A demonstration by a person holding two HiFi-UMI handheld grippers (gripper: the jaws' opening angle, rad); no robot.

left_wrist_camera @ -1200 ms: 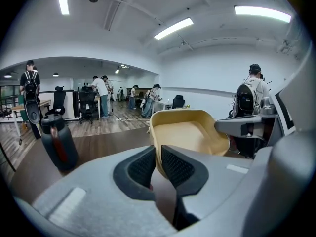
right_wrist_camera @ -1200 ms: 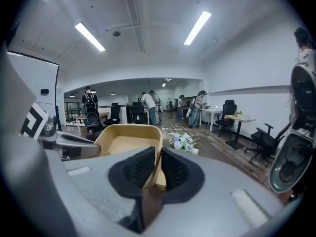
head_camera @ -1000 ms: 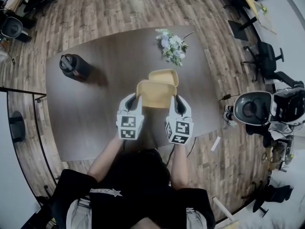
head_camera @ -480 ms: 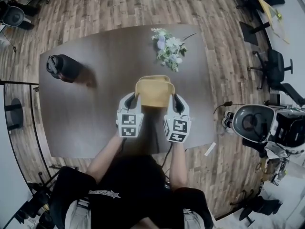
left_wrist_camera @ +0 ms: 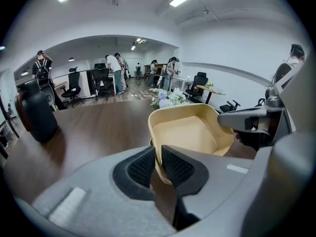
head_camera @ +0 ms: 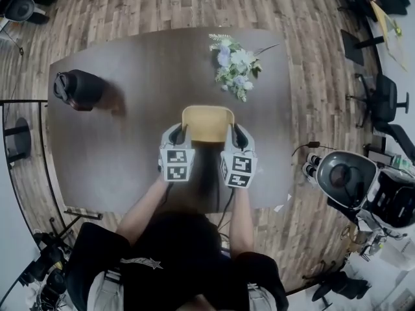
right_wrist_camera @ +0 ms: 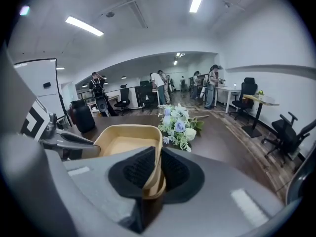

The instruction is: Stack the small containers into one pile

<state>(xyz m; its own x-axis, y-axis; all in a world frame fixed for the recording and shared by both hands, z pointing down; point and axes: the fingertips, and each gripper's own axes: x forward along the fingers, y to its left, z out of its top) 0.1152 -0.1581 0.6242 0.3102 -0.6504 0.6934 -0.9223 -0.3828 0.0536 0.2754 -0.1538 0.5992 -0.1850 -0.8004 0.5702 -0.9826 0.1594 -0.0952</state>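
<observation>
Container (head_camera: pixel 207 123), tan and open-topped, held near the middle of the desk (head_camera: pixel 130 167), with a second tan rim (right_wrist_camera: pixel 159 185) showing just beneath it on the right side. Fingers of left gripper (left_wrist_camera: pixel 158 154) clenched on its left wall and fingers of right gripper (right_wrist_camera: pixel 157 167) clenched on its right wall, each pair straddling the thin edge. Bare desk open to the left and toward the near edge; flower bunch (head_camera: pixel 237 67) beyond on the right, dark jug (head_camera: pixel 76 89) well apart near the far left corner
</observation>
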